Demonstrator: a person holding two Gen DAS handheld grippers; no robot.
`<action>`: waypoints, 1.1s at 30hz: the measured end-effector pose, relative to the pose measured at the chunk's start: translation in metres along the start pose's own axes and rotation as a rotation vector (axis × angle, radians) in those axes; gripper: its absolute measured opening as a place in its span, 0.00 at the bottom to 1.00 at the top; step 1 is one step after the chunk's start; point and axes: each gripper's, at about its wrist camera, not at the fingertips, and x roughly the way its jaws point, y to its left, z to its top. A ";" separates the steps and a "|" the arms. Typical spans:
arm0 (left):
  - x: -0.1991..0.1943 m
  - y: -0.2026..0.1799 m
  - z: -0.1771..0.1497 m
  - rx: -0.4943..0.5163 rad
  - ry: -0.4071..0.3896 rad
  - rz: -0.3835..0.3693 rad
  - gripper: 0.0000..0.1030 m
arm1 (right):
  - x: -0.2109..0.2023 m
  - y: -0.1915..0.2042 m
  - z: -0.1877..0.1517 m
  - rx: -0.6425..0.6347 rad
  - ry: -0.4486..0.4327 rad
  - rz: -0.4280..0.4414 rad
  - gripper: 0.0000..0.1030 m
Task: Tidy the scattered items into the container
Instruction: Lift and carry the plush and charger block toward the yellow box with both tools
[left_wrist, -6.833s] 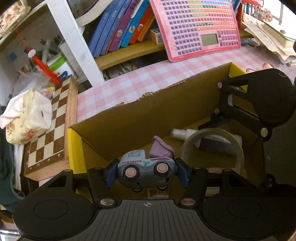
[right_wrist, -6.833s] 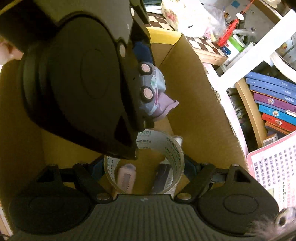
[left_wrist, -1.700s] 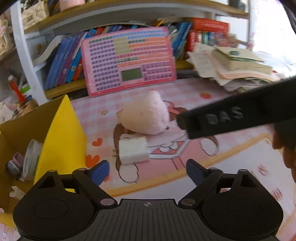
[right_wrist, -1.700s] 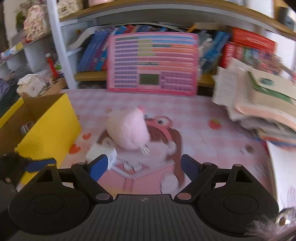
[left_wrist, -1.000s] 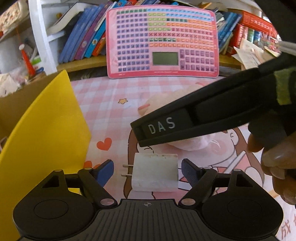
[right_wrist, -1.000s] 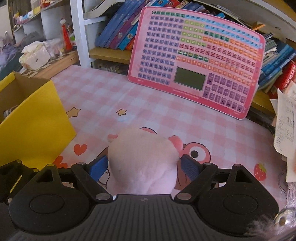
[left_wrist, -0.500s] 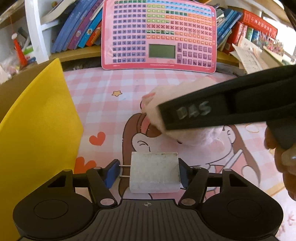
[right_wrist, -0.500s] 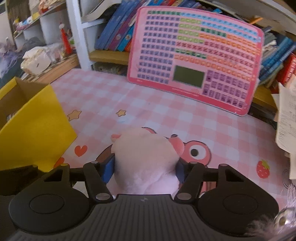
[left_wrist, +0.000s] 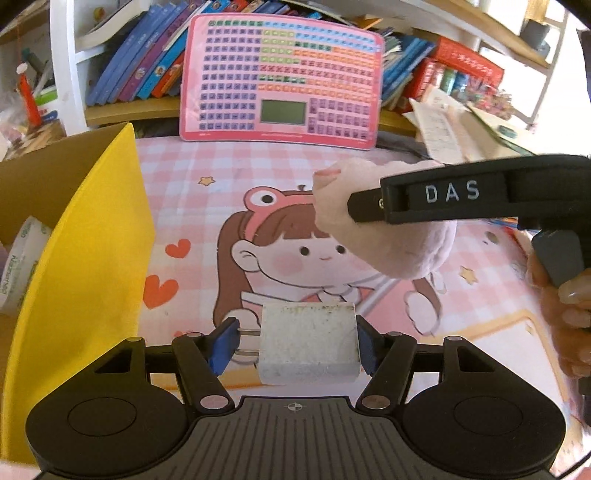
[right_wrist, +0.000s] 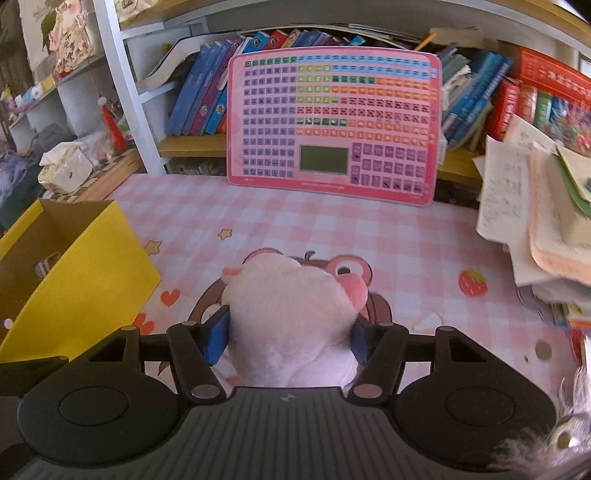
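Note:
My left gripper (left_wrist: 293, 345) is shut on a white plug adapter (left_wrist: 308, 341), its two prongs pointing left, held just above the pink cartoon mat (left_wrist: 207, 206). My right gripper (right_wrist: 290, 338) is shut on a pink plush toy (right_wrist: 291, 317), lifted over the mat. In the left wrist view that plush toy (left_wrist: 399, 243) hangs at the right under the black right gripper arm, with a hand (left_wrist: 569, 317) on its handle. The yellow cardboard box (left_wrist: 92, 236) stands at the left, a tape roll (left_wrist: 20, 254) inside it. The same box (right_wrist: 85, 280) is at the left in the right wrist view.
A pink toy keyboard tablet (right_wrist: 332, 129) leans against a shelf of books (right_wrist: 199, 92) at the back. A stack of papers and books (right_wrist: 535, 221) fills the right side. A chessboard and a tissue pack (right_wrist: 66, 166) lie at the far left behind the box.
Both grippers closed: the left on the white adapter, the right on the pink plush. Both then lifted their items off the mat, and the plush moved up and to the right.

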 end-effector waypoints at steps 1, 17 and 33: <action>-0.004 0.001 -0.001 -0.005 0.001 -0.013 0.63 | -0.004 0.001 -0.003 0.004 -0.001 0.000 0.59; -0.082 0.032 -0.030 -0.087 -0.014 -0.160 0.63 | -0.078 0.026 -0.039 0.073 0.022 -0.017 0.59; -0.166 0.121 -0.092 -0.181 0.020 -0.215 0.63 | -0.125 0.133 -0.088 0.084 0.047 -0.026 0.59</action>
